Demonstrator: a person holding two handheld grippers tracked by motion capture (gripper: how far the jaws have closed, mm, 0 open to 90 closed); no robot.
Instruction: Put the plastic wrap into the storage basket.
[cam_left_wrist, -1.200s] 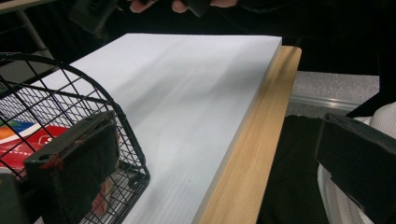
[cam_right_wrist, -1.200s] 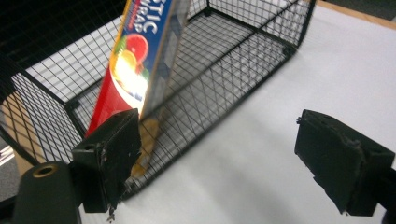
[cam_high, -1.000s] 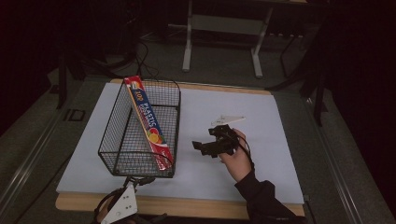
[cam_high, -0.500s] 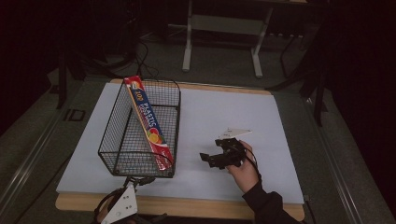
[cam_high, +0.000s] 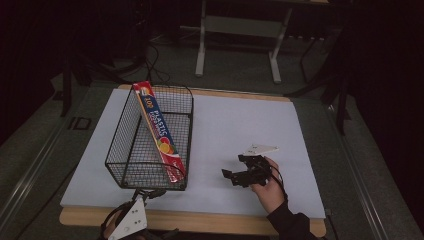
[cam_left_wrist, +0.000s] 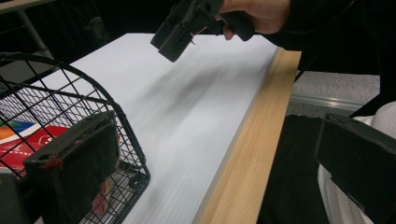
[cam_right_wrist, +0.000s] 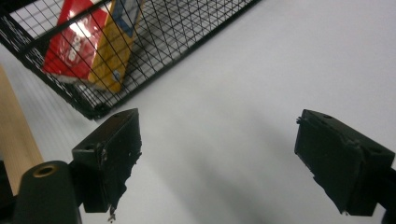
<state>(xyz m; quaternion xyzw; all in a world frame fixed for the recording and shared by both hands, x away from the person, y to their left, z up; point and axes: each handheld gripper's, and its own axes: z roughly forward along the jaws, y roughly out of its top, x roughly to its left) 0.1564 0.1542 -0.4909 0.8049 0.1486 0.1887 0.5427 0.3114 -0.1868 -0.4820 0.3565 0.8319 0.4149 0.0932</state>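
Long red-and-blue plastic-wrap box (cam_high: 161, 131) leans diagonally inside black wire basket (cam_high: 123, 150), too long to lie flat. Right gripper (cam_high: 239, 172) hovers over white tabletop (cam_high: 230, 120), jaws apart, empty; left gripper (cam_high: 131, 222) at near table edge, jaws apart, empty.

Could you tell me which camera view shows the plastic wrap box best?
The high view: the whole plastic wrap box leans inside the wire basket, label readable. The left gripper view catches a red corner through the mesh; the right gripper view shows one end behind the wire.

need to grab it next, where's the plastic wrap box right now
In the high view the plastic wrap box leans diagonally inside the wire basket on the table's left half, well left of the right gripper.
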